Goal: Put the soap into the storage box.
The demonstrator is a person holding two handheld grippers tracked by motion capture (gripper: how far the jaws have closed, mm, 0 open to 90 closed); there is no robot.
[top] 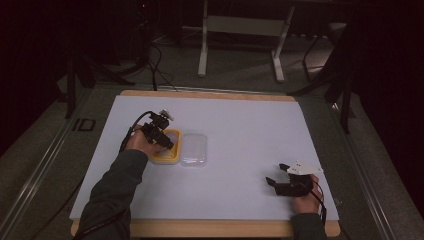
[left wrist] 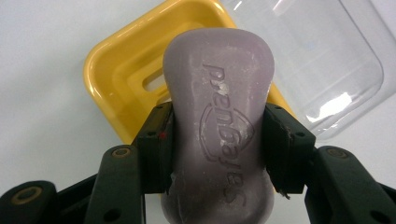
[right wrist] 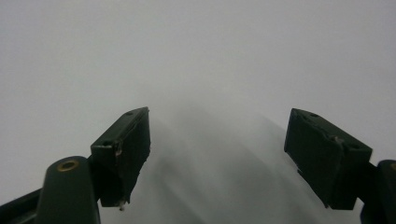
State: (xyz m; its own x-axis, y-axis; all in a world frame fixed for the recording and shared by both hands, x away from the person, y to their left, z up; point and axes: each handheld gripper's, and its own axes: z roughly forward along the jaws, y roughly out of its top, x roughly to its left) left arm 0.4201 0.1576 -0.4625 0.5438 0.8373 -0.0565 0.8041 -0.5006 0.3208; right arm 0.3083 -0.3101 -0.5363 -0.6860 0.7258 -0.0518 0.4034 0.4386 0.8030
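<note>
While the left tool (left wrist: 217, 135) clamps the soap bar (left wrist: 219, 116) above the yellow dish (left wrist: 116, 79), a tilted release could miss it; right tool (right wrist: 217, 158) wide, empty, over the counter (right wrist: 196, 46).

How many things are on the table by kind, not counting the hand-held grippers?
Soap bar: 1, purple, held over the dish
Soap dish: 1, yellow
Clear lid: 1, beside the dish
Total: 3
</note>
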